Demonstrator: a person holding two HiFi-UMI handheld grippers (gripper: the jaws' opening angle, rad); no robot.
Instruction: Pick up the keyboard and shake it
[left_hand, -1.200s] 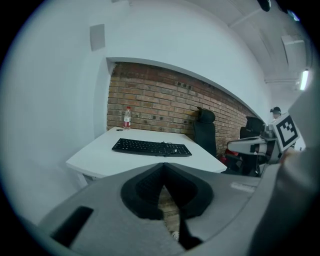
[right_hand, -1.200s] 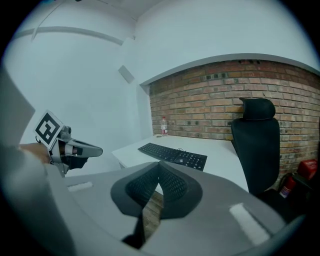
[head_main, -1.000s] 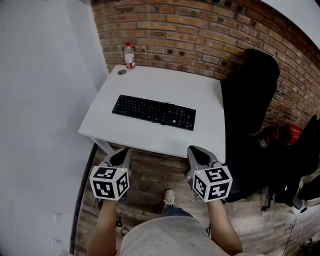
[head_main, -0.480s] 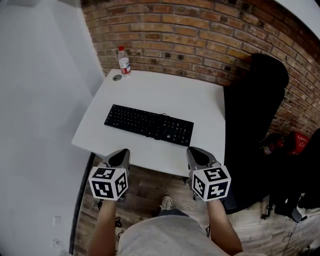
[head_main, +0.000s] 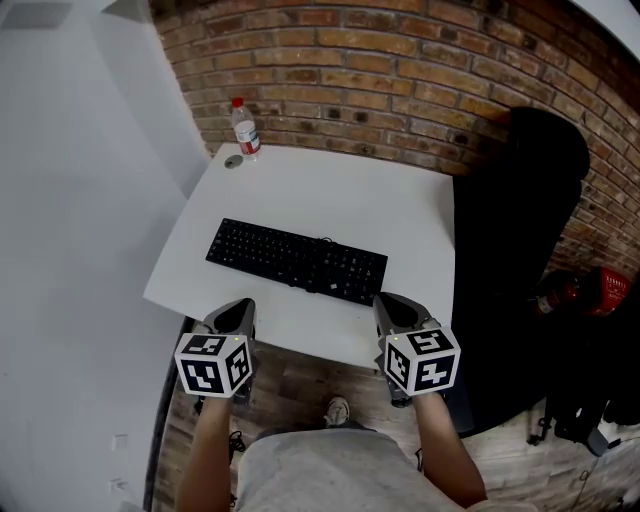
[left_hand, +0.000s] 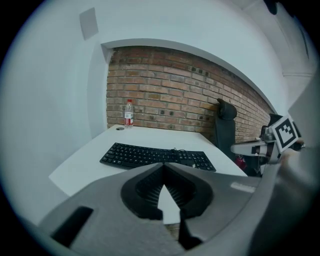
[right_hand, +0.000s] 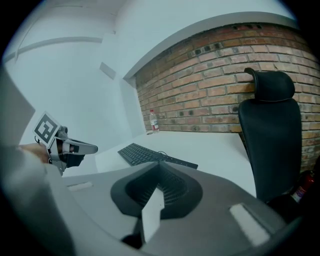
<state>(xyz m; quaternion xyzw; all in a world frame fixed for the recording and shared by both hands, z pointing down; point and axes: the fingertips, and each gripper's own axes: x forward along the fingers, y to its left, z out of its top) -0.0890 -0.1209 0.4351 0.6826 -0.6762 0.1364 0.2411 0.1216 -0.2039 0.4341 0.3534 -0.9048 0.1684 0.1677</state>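
Head view: a flat black keyboard (head_main: 296, 261) lies slightly askew on the smooth white table (head_main: 400, 200), towards its near edge. The tapered grey left gripper (head_main: 240, 306) and right gripper (head_main: 388, 304) hover at that edge, apart from the keyboard. A clear plastic bottle (head_main: 244, 127) stands at the far corner by the rough brick wall (head_main: 400, 60).

Left gripper view: the ribbed dark pads (left_hand: 149, 188) are pressed together with nothing between them.

Right gripper view: the ribbed pads (right_hand: 174, 189) meet too, empty. A black high-backed chair (right_hand: 272, 135) stands beside the table.

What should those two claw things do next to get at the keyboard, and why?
Probably open both jaws. The left gripper and right gripper are shut and empty at the near edge of the table, and the keyboard lies untouched just ahead; shut jaws cannot take its ends.
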